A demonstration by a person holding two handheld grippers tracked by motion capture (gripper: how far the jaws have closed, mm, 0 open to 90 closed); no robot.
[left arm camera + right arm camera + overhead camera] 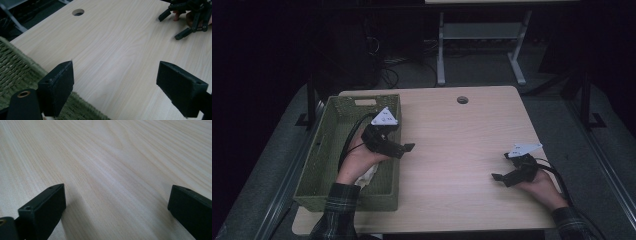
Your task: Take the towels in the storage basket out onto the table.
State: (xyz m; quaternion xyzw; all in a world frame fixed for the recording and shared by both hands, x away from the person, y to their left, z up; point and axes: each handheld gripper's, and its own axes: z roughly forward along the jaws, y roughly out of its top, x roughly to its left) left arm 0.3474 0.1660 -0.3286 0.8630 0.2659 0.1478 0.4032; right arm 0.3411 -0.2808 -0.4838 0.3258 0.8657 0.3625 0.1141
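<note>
at the left, a green woven basket [319,165] sat on the table's left edge, with a pale cloth [366,176] lying inside it below the person's wrist. the left gripper [404,148] hovered over the basket's right rim, jaws spread wide and holding nothing. it looked like a pause after a drop-off; the next move would likely call for reaching elsewhere. the light wooden table [452,150] was bare, with a cable hole [462,99]. at the right, the right gripper [498,176] rested low, released and empty. the room behind was dark, with a desk frame [441,50].
</note>
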